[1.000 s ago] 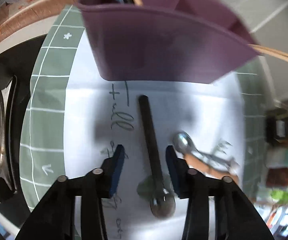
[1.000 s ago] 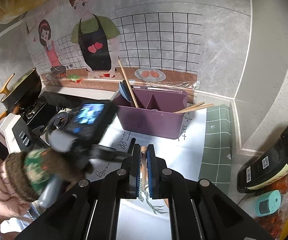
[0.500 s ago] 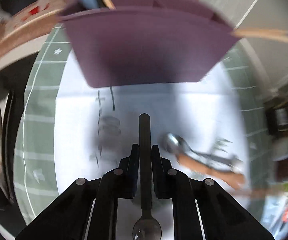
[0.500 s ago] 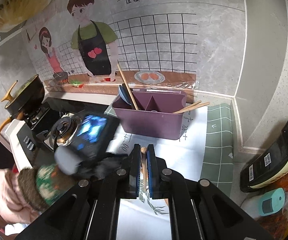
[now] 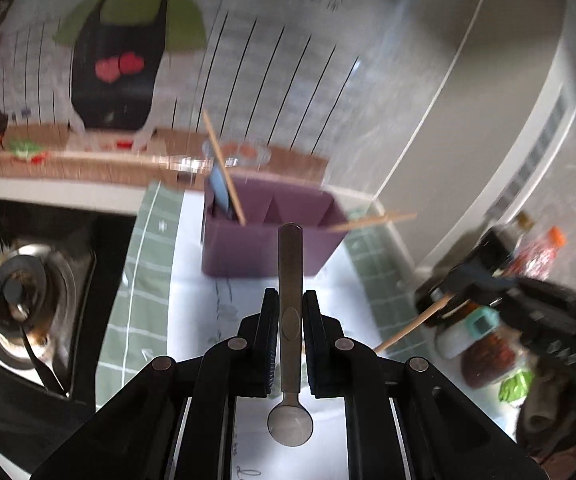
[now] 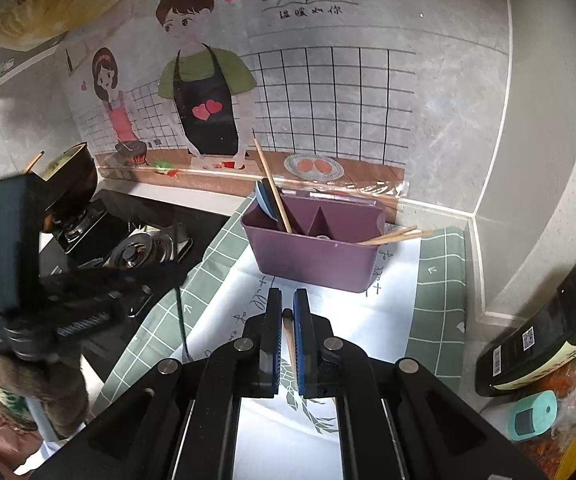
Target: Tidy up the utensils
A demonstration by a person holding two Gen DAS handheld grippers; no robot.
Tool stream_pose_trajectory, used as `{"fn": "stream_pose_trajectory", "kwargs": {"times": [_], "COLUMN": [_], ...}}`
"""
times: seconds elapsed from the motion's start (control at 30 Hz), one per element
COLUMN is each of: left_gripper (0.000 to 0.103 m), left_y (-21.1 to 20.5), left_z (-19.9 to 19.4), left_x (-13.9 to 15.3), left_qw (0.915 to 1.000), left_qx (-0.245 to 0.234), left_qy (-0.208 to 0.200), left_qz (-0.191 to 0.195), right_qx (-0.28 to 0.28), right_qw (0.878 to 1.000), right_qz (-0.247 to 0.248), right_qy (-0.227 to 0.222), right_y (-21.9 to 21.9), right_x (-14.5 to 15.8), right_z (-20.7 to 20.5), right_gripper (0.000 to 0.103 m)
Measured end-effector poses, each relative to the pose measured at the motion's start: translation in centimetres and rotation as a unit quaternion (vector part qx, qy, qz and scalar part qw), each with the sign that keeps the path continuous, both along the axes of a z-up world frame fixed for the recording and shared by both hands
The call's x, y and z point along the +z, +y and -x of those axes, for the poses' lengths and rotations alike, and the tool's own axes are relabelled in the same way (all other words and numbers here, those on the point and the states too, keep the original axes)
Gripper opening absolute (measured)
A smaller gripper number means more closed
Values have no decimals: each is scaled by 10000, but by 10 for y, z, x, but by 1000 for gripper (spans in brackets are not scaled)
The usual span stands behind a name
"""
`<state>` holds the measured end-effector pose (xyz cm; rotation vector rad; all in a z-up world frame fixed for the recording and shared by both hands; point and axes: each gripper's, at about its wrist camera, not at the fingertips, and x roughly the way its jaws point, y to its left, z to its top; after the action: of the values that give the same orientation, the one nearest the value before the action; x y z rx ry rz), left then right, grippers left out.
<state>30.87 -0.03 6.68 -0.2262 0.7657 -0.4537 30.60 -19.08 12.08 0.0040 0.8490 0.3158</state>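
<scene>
Right gripper point(image 6: 286, 314) fingers point(image 6: 274, 320) clamp a wooden chopstick point(image 6: 289, 332) before purple caddy point(image 6: 315, 256).

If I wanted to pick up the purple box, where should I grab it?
Probably grab the purple box by its front wall's top rim, near the middle. Come down from above, one tong finger inside and one outside. The rim is thin and bare there, while chopsticks lean at the left end and more chopsticks poke over the right end.

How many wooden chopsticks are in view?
4 chopsticks: one leaning in the purple caddy's left compartment, two poking over its right end, one between the right fingers. Others may hide inside.
</scene>
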Motion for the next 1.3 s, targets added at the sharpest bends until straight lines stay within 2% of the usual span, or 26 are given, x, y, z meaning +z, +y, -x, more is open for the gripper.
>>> {"fn": "stream_pose_trajectory", "kwargs": {"times": [0.1, 0.23, 0.5, 0.53, 0.57, 0.6, 0.63, 0.77, 0.87, 0.93, 1.07, 1.2, 1.3], "left_gripper": [12, 12, 12, 12, 12, 12, 12, 12, 12, 12, 10, 8, 8], "left_y": [6, 9, 6, 7, 7, 8, 10, 16, 17, 18, 21, 24, 26], "left_z": [5, 11, 13, 14, 14, 15, 17, 19, 20, 22, 23, 26, 27], "left_x": [16, 26, 13, 10, 9, 8, 7, 2, -2, -4, -8, -12, -20], "left_qw": [9998, 9996, 9999, 9999, 9999, 9999, 9999, 10000, 9999, 9999, 9999, 9998, 9994], "left_qx": [-19, -37, -117, -119, -121, -111, -101, -35, 7, 15, 56, 57, 12], "left_qy": [-201, -267, -76, -31, -5, 11, 19, 78, 117, 112, 158, 192, 270], "left_qz": [10, 20, -6, -4, 2, 14, 17, 3, -15, -33, -21, -74, -208], "right_qx": [23, 13, 70, 103, 94, 83, 62, -103, -733, -1295, -1887, -2118, -2024], "right_qw": [10000, 9999, 9997, 9996, 9995, 9994, 9996, 9985, 9923, 9830, 9703, 9648, 9652], "right_qz": [6, 23, 193, 220, 267, 278, 255, 63, -193, -511, -513, -437, -497], "right_qy": [-48, -115, -117, -125, -162, -165, -125, 541, 980, 1200, 1421, 1496, 1579], "right_y": [3, 3, 2, 1, -2, -4, -8, -26, -48, -70, -87, -88, -82], "right_x": [5, 10, 9, 4, -3, -8, -18, -67, -98, -114, -135, -150, -157], "right_z": [2, 6, 14, 16, 20, 24, 29, 41, 40, 38, 21, 0, -15], "right_gripper": [5, 5, 5, 10, 29, 41, 61, 59, 58, 58, 55, 55, 55]}}
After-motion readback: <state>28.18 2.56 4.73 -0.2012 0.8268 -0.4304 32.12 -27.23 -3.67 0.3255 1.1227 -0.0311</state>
